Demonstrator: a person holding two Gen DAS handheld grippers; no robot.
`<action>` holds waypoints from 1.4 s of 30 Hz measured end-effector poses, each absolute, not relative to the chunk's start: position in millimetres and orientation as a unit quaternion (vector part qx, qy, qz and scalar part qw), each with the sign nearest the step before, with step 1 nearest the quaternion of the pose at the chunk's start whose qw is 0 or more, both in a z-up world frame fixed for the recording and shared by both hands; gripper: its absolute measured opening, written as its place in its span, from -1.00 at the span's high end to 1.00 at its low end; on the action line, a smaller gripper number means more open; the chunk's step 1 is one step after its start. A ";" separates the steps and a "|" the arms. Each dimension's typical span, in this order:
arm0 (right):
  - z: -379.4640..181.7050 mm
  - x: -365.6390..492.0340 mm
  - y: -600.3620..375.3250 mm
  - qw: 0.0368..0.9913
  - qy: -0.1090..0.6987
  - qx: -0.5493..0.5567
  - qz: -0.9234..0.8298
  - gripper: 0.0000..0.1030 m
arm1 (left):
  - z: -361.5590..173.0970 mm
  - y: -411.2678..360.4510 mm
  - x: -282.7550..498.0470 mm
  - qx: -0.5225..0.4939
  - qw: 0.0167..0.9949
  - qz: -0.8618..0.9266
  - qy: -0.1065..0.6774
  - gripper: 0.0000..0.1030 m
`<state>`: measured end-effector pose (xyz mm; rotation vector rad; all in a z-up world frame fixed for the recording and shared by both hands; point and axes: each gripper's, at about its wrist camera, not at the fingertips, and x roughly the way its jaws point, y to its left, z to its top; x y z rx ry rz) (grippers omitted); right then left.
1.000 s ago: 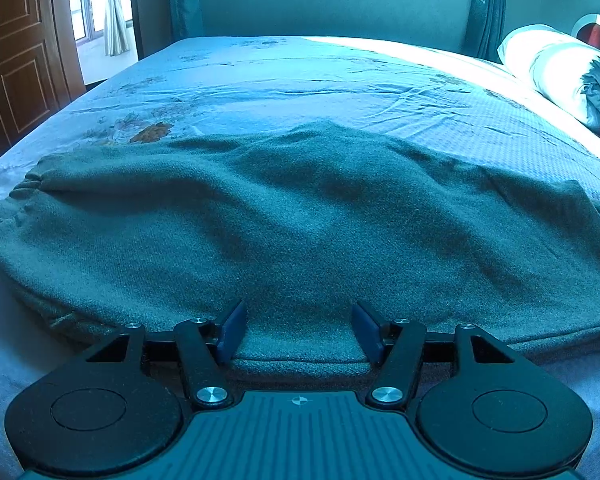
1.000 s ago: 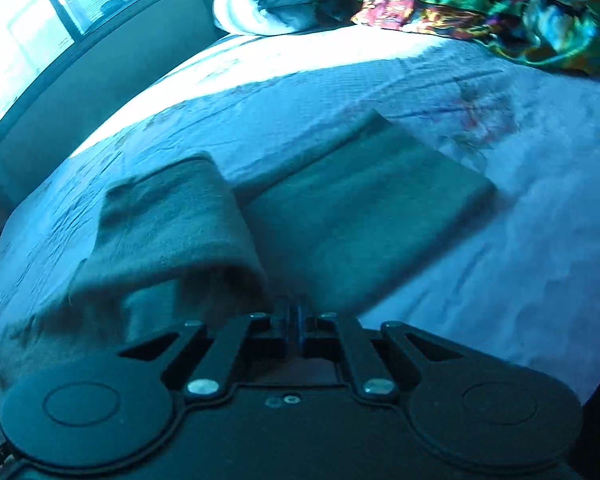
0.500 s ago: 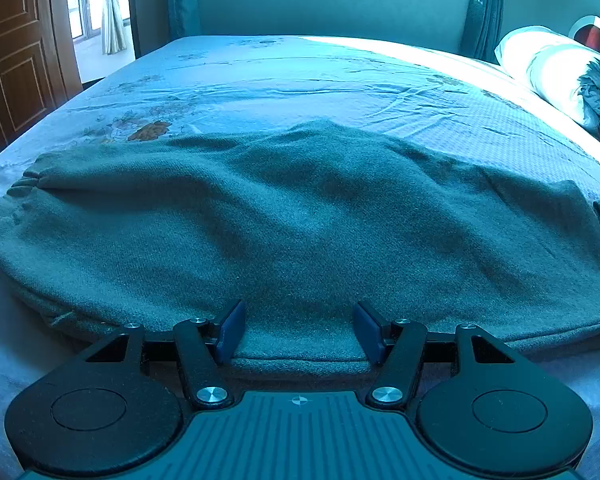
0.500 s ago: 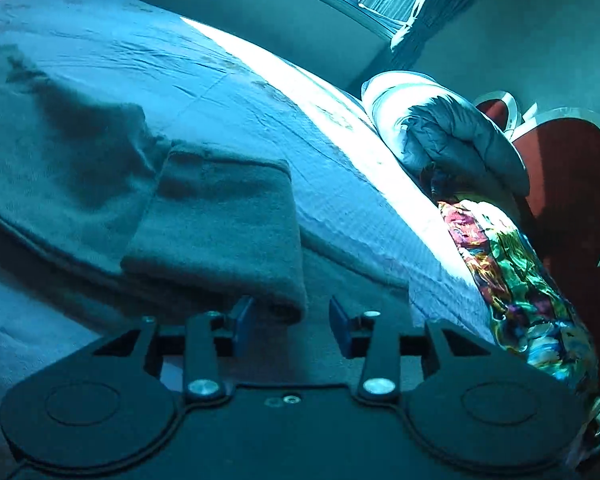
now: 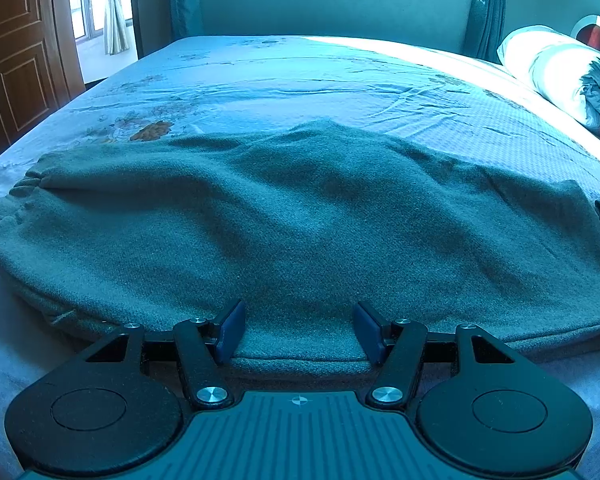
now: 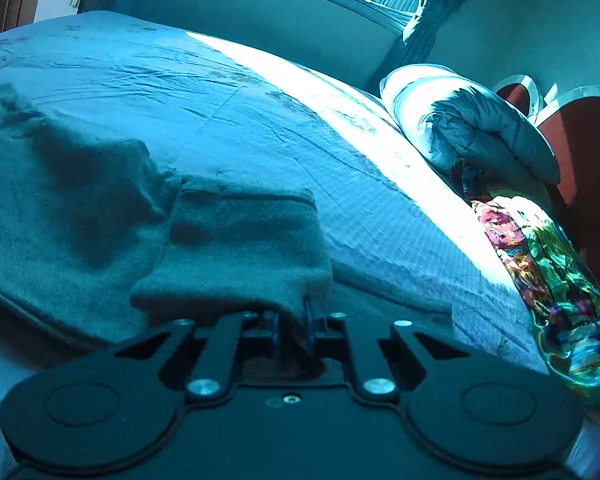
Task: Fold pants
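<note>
The fleecy green pants (image 5: 300, 216) lay crosswise on the bed (image 5: 300, 76), waistband left, long axis left-right. The left tool (image 5: 299, 332) stood half-open astride their near hem. The right tool (image 6: 292, 330), just closed, pinched the folded-over leg end (image 6: 244, 248).

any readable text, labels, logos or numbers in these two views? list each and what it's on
None readable in either view.
Left gripper: a small round crosshair mark on its body, a symbol, no letters.
Patterned cloth: a colourful print, no legible words.
Pants, bedsheet, pillow: no text visible.
</note>
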<state>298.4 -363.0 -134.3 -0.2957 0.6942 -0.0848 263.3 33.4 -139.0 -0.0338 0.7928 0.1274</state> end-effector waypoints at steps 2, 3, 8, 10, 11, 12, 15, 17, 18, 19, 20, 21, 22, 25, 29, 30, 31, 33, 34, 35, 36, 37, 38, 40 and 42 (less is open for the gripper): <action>-120.5 293.0 -384.0 0.942 0.332 -0.031 -0.029 1.00 | -139.0 33.1 263.5 -0.015 0.920 0.062 0.386 -0.18; -110.7 287.6 -394.1 0.947 0.319 0.026 -0.018 1.00 | -139.0 33.3 263.7 -0.015 0.920 0.061 0.386 -0.18; -81.6 256.6 -463.4 0.932 0.261 0.252 -0.022 1.00 | -137.7 33.6 264.6 -0.011 0.919 0.057 0.389 -0.18; -103.5 244.5 -498.2 0.906 0.277 0.315 -0.063 1.00 | -136.8 35.0 265.4 -0.011 0.919 0.051 0.392 -0.18; -117.4 239.8 -511.9 0.890 0.288 0.344 -0.078 1.00 | -136.8 36.0 265.6 -0.011 0.918 0.048 0.393 -0.18; -141.6 233.7 -528.5 0.863 0.304 0.394 -0.086 1.00 | -136.8 36.6 265.6 -0.010 0.918 0.047 0.393 -0.18; -176.5 220.3 -539.2 0.835 0.302 0.453 -0.081 1.00 | -137.2 37.1 265.3 -0.007 0.918 0.043 0.394 -0.18; -176.3 219.3 -537.4 0.837 0.293 0.455 -0.083 1.00 | -136.0 36.8 266.5 -0.004 0.917 0.041 0.396 -0.18; -173.6 220.7 -536.6 0.840 0.286 0.455 -0.080 1.00 | -135.6 37.1 266.9 -0.004 0.917 0.040 0.398 -0.18; -170.5 222.2 -536.2 0.842 0.279 0.456 -0.074 1.00 | -134.5 36.6 267.6 -0.002 0.916 0.039 0.400 -0.18; -165.1 224.8 -535.5 0.847 0.273 0.451 -0.068 1.00 | -134.3 37.2 268.1 -0.002 0.915 0.037 0.401 -0.19; -159.7 228.7 -537.5 0.852 0.267 0.446 -0.063 1.00 | -134.4 37.6 268.2 -0.002 0.915 0.036 0.401 -0.19; -157.1 230.5 -539.4 0.857 0.258 0.443 -0.052 1.00 | -134.8 38.0 267.9 -0.003 0.916 0.035 0.401 -0.19; -168.0 247.0 -548.0 0.849 0.320 0.414 -0.080 0.99 | -136.6 37.1 266.8 0.000 0.916 0.037 0.399 -0.21; -141.7 242.8 -525.1 0.906 0.304 0.280 -0.096 0.63 | -136.7 37.8 267.2 0.002 0.916 0.036 0.399 -0.22; -134.2 241.7 -518.3 0.916 0.298 0.250 -0.095 0.60 | -137.0 37.6 267.3 0.002 0.916 0.037 0.399 -0.22; -130.9 241.9 -516.1 0.921 0.294 0.242 -0.089 0.61 | -137.3 37.1 267.5 0.003 0.916 0.038 0.399 -0.23; -130.4 243.7 -523.4 0.916 0.288 0.264 -0.097 0.78 | -137.7 35.3 267.6 0.005 0.916 0.041 0.399 -0.24; -133.8 243.2 -532.1 0.904 0.287 0.300 -0.103 0.81 | -137.6 34.4 267.5 0.006 0.916 0.042 0.398 -0.24; -140.5 239.3 -545.4 0.886 0.277 0.358 -0.103 0.81 | -137.7 34.4 267.4 0.006 0.916 0.042 0.399 -0.24; -147.3 235.2 -553.5 0.873 0.272 0.392 -0.099 0.81 | -137.6 34.7 267.4 0.005 0.916 0.041 0.399 -0.24; -151.2 233.0 -557.2 0.865 0.275 0.407 -0.102 0.78 | -137.5 36.2 268.0 0.004 0.916 0.039 0.399 -0.24; -156.0 229.8 -561.0 0.857 0.276 0.423 -0.099 0.71 | -137.0 37.5 268.5 0.004 0.916 0.036 0.400 -0.25; -159.9 217.2 -565.7 0.855 0.260 0.437 -0.099 0.57 | -135.8 40.2 269.1 0.004 0.916 0.032 0.401 -0.26; -161.2 197.5 -571.8 0.852 0.229 0.456 -0.117 0.58 | -134.3 43.8 268.3 0.003 0.916 0.034 0.399 -0.26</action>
